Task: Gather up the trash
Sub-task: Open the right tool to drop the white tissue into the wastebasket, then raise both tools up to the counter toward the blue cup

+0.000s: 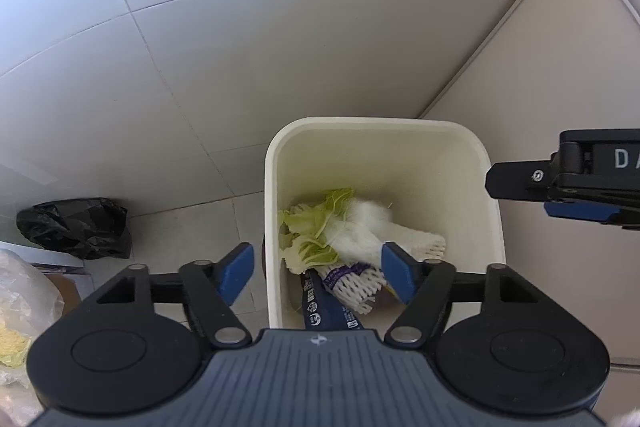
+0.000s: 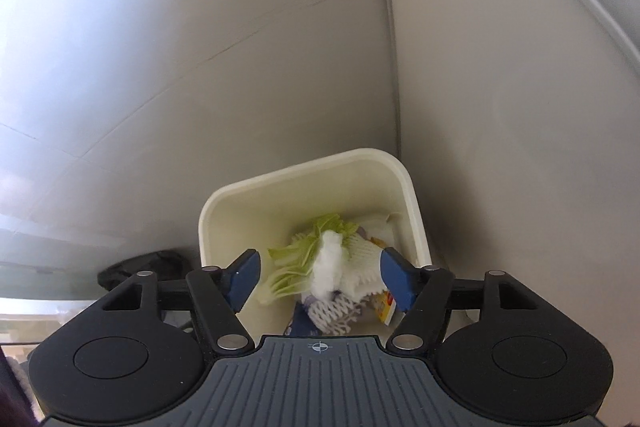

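Observation:
A cream trash bin stands on the tiled floor against a cabinet. Inside lie cabbage leaves, a crumpled white tissue, white foam fruit netting and a dark blue wrapper. My left gripper is open and empty above the bin's near edge. My right gripper is open and empty above the bin, over the tissue, the leaves and the netting. The right gripper also shows in the left wrist view, at the bin's right.
A crumpled black plastic bag lies on the floor left of the bin. A clear bag with cabbage scraps is at the far left. A white cabinet door stands right of the bin.

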`<state>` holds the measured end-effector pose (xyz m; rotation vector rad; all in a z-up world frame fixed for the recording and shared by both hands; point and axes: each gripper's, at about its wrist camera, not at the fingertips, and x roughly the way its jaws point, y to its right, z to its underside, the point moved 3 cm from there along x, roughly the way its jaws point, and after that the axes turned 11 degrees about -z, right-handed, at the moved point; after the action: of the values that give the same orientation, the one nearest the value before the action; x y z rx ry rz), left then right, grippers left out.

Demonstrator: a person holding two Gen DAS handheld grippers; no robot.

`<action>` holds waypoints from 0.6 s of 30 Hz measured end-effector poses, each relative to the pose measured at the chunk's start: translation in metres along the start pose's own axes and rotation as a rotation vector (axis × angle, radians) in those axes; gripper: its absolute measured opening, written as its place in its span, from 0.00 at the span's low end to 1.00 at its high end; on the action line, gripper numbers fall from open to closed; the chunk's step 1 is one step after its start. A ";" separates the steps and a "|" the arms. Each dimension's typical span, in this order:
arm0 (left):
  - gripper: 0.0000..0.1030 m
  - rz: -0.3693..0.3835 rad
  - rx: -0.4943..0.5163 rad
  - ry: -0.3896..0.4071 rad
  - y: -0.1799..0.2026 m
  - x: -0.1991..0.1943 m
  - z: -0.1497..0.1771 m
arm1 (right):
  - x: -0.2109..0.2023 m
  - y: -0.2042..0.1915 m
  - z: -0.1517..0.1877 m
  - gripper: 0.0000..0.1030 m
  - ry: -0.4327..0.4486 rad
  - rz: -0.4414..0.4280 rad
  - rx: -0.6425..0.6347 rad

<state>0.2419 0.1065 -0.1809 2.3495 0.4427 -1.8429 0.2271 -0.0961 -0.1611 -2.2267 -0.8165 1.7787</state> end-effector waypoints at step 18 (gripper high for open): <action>0.92 -0.037 -0.030 0.029 -0.015 -0.054 0.009 | -0.056 -0.017 0.011 0.77 0.028 -0.068 -0.026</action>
<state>0.2172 0.1105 -0.1300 2.3671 0.5170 -1.8071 0.2035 -0.1125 -0.1093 -2.2068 -0.9032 1.7118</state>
